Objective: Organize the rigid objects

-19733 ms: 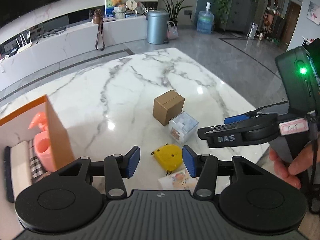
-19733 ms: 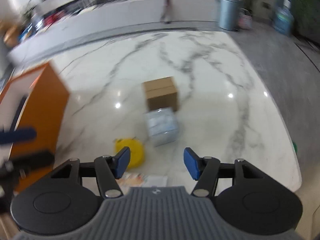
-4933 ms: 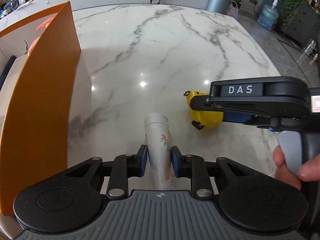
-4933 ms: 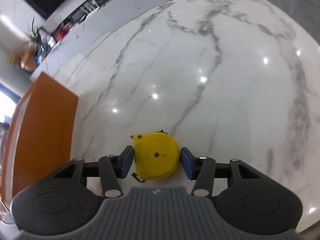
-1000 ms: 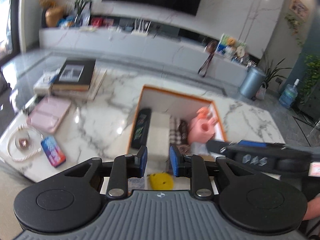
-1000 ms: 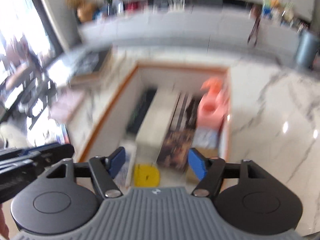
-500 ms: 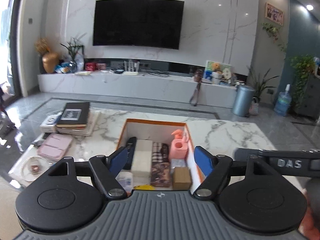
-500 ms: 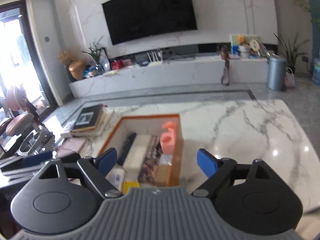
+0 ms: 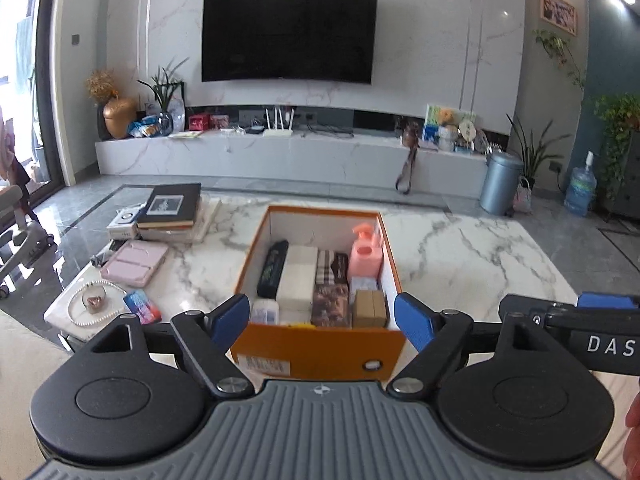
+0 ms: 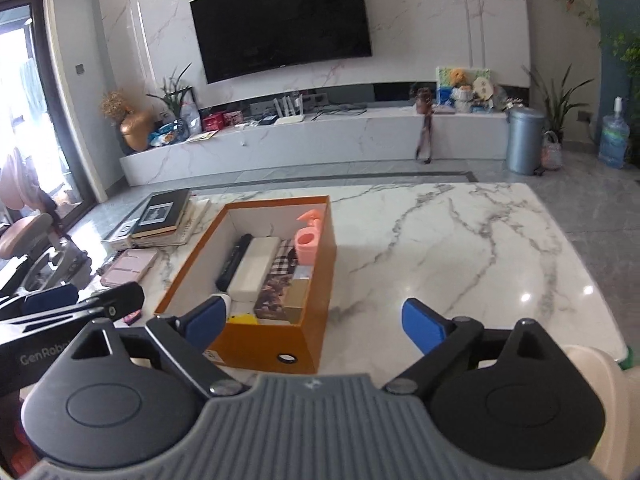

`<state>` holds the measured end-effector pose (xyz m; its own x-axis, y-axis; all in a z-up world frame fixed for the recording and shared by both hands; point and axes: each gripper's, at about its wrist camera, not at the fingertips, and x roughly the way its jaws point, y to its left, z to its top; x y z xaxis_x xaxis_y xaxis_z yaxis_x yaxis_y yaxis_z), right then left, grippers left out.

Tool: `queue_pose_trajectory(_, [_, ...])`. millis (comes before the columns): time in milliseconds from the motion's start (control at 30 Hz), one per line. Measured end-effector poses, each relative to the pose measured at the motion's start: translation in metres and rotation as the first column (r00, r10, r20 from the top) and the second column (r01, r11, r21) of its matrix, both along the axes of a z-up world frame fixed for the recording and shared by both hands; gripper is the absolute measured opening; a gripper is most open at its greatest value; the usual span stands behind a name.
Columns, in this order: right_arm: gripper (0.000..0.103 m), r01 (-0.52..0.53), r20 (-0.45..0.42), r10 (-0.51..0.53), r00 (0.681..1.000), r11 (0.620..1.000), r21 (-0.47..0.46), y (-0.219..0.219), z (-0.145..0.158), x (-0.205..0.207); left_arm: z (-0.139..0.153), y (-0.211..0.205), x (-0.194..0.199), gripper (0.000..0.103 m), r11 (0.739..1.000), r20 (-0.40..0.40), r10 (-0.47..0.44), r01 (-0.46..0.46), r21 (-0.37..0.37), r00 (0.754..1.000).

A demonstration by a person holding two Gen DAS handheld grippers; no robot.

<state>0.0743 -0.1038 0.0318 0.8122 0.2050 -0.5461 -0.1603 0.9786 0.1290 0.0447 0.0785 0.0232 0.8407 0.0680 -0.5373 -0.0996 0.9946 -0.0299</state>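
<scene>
An orange box (image 9: 316, 346) stands open on the marble table (image 9: 460, 256). Inside it are a pink pump bottle (image 9: 365, 258), a black case (image 9: 273, 268), a white box (image 9: 298, 278), a small brown carton (image 9: 370, 308) and a white tube (image 9: 265, 314). A yellow tape measure (image 10: 242, 319) lies at the box's near end. My left gripper (image 9: 322, 320) hovers short of the box, jaws opening wide with nothing between them. My right gripper (image 10: 316, 320) hangs near the box's right side (image 10: 320, 280), its jaws also opening and empty.
Left of the box lie stacked books (image 9: 172, 208), a pink case (image 9: 134, 260), a white tray (image 9: 60, 312) with a bead necklace, and a colourful small pack (image 9: 142, 306). A chair (image 10: 28, 236) stands past the table's left edge. Bare marble stretches to the right.
Both grippers have drawn back from over the box, so the whole box and room show. The left jaws went from nearly shut to wide; the right jaws spread further.
</scene>
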Motion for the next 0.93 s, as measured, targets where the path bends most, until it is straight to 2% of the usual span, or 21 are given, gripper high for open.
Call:
queue_pose_trajectory(200, [0.098,-0.004,0.015,0.004,1.000,1.000,-0.029,-0.002,-0.005,-0.015,-0.004,-0.008,-0.006,0.096,1.000,-0.010,-0.015,0.015,0.018,1.000])
queue_pose_trajectory(933, [0.098,0.000,-0.027,-0.001,1.000,1.000,-0.025,-0.004,-0.013,-0.010,-0.011,-0.009,-0.005,0.096,0.999,-0.028,-0.027,0.027,0.018,0.999])
